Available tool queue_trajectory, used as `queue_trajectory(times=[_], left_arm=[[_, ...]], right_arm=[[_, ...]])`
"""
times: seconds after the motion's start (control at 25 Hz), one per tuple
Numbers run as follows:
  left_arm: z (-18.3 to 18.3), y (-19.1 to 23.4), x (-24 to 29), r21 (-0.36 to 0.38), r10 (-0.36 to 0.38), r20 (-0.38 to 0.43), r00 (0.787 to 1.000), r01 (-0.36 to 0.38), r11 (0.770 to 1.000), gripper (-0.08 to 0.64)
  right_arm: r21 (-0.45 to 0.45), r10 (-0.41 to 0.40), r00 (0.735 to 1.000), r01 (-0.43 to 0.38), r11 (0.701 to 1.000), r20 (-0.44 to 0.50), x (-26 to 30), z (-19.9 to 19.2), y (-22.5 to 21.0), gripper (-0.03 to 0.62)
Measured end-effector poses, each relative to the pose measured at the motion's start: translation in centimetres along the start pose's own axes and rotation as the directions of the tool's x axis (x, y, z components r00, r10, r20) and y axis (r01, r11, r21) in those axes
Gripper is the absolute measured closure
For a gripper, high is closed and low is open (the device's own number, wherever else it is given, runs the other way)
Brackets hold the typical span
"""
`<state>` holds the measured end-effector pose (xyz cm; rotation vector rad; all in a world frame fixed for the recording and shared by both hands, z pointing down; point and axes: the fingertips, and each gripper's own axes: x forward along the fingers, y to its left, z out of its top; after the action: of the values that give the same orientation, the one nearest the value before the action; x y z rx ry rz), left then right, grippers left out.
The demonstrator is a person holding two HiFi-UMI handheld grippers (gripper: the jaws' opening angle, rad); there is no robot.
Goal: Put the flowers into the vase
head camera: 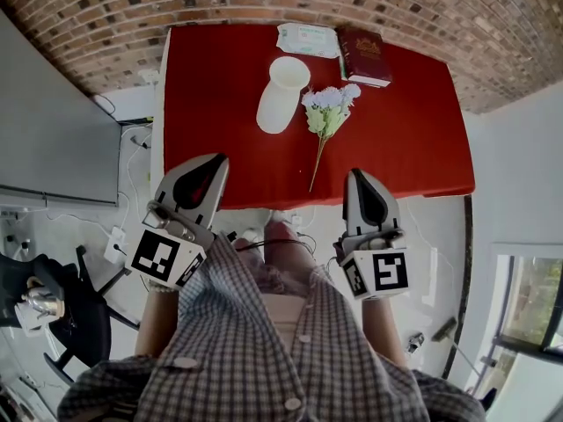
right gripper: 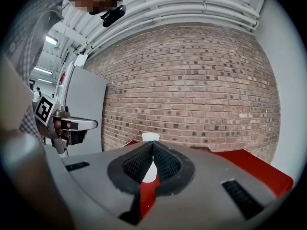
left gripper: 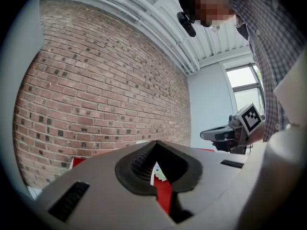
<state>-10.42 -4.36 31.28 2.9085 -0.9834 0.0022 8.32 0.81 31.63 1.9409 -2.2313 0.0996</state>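
- Checked shirt [head camera: 264, 350] fills the head view's bottom edge.
- Left gripper [head camera: 214, 163] and right gripper [head camera: 359, 178] hang at the red surface's [head camera: 211, 104] near edge, jaws closed on nothing.
- Only the head view shows the flowers [head camera: 327, 112], lying just right of the white vase [head camera: 281, 95].
- Right gripper view shows that vase standing upright.

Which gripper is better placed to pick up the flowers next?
Right, probably. The right gripper sits nearer the stem end of the flowers; the left gripper lines up with the vase instead. Both are shut and empty.
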Motion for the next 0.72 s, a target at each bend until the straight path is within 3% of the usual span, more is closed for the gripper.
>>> queue_trajectory(times=[0.16,0.32,0.6,0.72], left_arm=[[0.0,0.3,1.5,-0.009,-0.005,0.002,1.0,0.005,1.0,0.555],[0.0,0.7,3.4,-0.028,-0.007,0.017,1.0,0.008,1.0,0.555],[-0.9,1.7,7.3,-0.007,0.006,-0.02,1.0,-0.006,1.0,0.552],[-1.4,2.4,9.0,0.018,0.008,-0.04,0.999,-0.008,1.0,0.519]], right_arm=[[-0.006,0.016,1.0,-0.016,1.0,0.013,1.3,0.2,-0.8,0.586],[0.008,0.016,0.999,-0.016,1.0,-0.051,2.4,-0.7,-2.0,0.586],[0.02,0.045,0.996,-0.044,0.999,-0.077,5.4,-1.1,-3.9,0.586],[0.011,0.068,0.994,-0.067,0.998,-0.083,7.0,-1.1,-4.5,0.586]])
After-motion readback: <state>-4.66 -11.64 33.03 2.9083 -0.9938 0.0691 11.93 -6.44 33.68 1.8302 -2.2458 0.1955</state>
